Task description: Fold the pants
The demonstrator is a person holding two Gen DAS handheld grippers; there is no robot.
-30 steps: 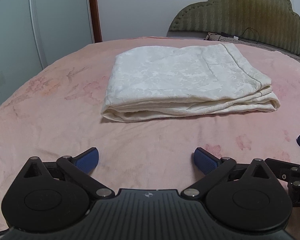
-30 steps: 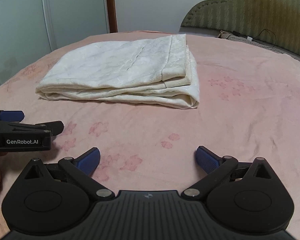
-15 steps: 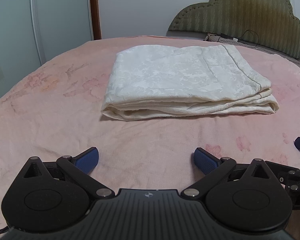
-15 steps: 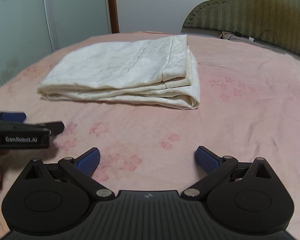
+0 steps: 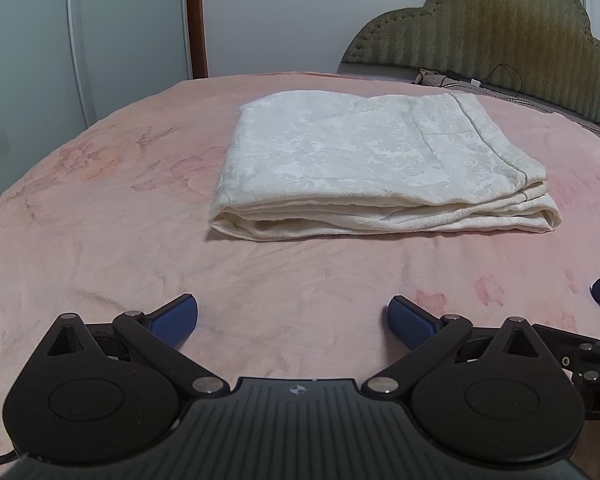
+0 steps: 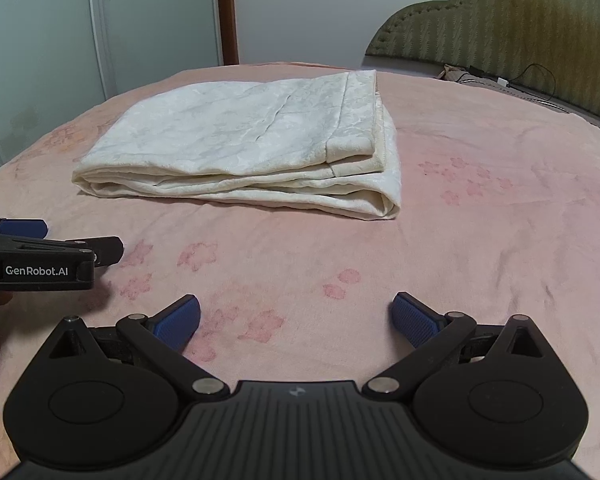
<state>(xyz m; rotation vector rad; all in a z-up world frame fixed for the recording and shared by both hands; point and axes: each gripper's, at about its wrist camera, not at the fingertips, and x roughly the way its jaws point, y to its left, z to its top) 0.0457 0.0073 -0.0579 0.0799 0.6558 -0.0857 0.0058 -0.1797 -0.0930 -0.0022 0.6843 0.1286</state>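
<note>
Cream-white pants [image 5: 372, 168] lie folded into a flat rectangular stack on the pink bedspread [image 5: 100, 240]; they also show in the right wrist view [image 6: 244, 148]. My left gripper [image 5: 292, 316] is open and empty, low over the bedspread, well short of the stack's near edge. My right gripper [image 6: 296, 320] is open and empty, also short of the stack. The left gripper's side shows at the left edge of the right wrist view [image 6: 40, 256].
A green padded headboard [image 5: 500, 36] stands at the back right with a cable [image 5: 500, 80] along it. Pale wardrobe doors [image 5: 80, 40] and a brown door frame [image 5: 194, 20] stand at the back left.
Both grippers have drawn back slightly from the folded pants and tilted a little; both stay open. The pants have not moved.
</note>
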